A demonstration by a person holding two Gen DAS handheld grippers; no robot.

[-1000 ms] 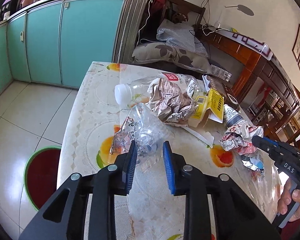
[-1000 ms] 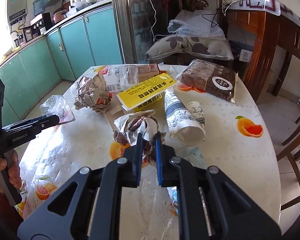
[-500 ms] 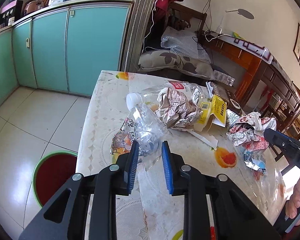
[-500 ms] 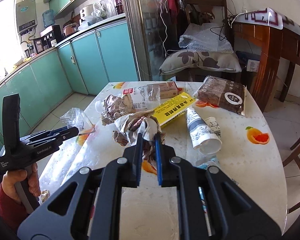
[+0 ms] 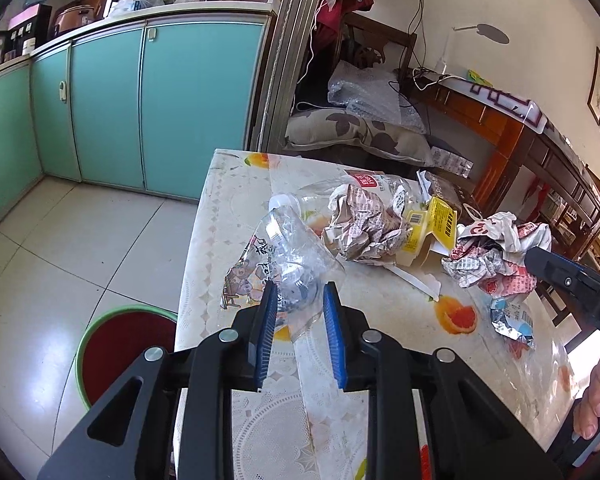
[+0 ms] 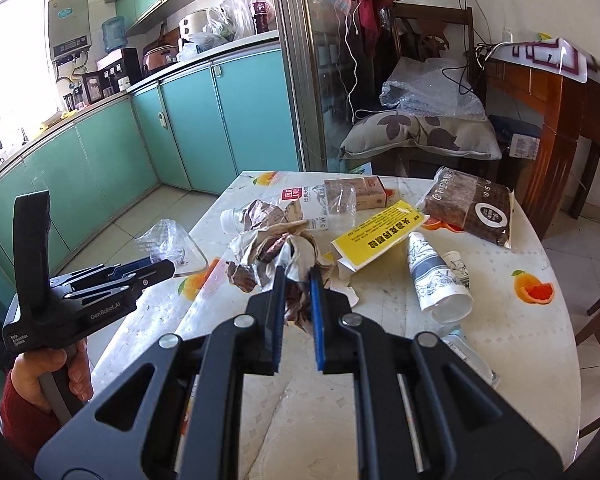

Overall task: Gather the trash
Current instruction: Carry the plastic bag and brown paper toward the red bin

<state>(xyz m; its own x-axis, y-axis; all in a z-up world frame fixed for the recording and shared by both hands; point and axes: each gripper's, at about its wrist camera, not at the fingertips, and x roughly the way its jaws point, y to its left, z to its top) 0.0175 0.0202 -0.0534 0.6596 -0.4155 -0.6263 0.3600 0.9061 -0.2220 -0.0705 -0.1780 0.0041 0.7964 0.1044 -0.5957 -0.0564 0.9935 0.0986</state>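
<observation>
My left gripper [image 5: 298, 294] is shut on a clear crumpled plastic wrapper [image 5: 284, 252] and holds it above the table's left edge; the wrapper also shows in the right wrist view [image 6: 168, 240]. My right gripper [image 6: 297, 276] is shut on a crumpled red-and-white paper wad [image 6: 276, 256], lifted off the table; the wad also shows in the left wrist view [image 5: 496, 256]. A red bin with a green rim [image 5: 120, 344] stands on the floor left of the table.
On the table [image 6: 520, 340] lie a crumpled newspaper ball [image 5: 364, 224], a plastic bottle [image 6: 316, 208], a yellow box [image 6: 376, 236], paper cups [image 6: 436, 276], a brown packet [image 6: 472, 204] and a foil wrapper [image 5: 512, 320]. Teal cabinets [image 5: 140, 112] line the left wall.
Both grippers have risen and pulled back from the table, each carrying its piece of trash. The left one has shifted toward the table's left edge, above the bin side.
</observation>
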